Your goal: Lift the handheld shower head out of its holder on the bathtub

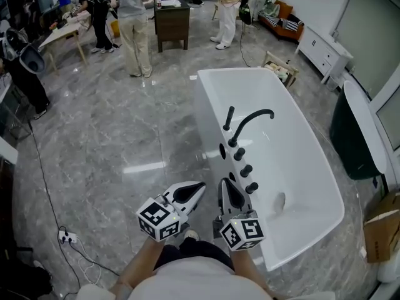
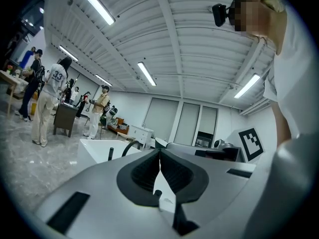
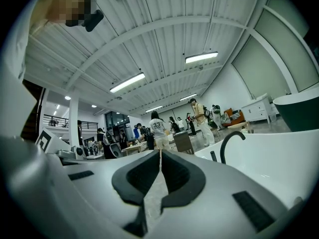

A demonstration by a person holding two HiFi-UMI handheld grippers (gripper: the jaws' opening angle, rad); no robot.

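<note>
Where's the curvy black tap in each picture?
Head view: curvy black tap in the middle, on the bathtub rim.
Left gripper view: tap left of centre, low, just over the gripper's body.
Right gripper view: tap right of centre, on the tub's edge.
Shared landmark: person in the 33 shirt, in all three views.

The head view looks steeply down from over the person's shoulders. In it the bathtub [image 1: 294, 149] fills the frame toward 3 o'clock, and the left tongs [image 1: 200, 186] and right tongs [image 1: 223, 182] sit close in at 6 o'clock. Each gripper view sits low, right behind its own tongs, and faces level across the room. All three views share the bathtub, its black curved spout [image 1: 245, 121] and the person in the numbered shirt [image 1: 132, 24], who stands at 11 o'clock in the head view.
</note>
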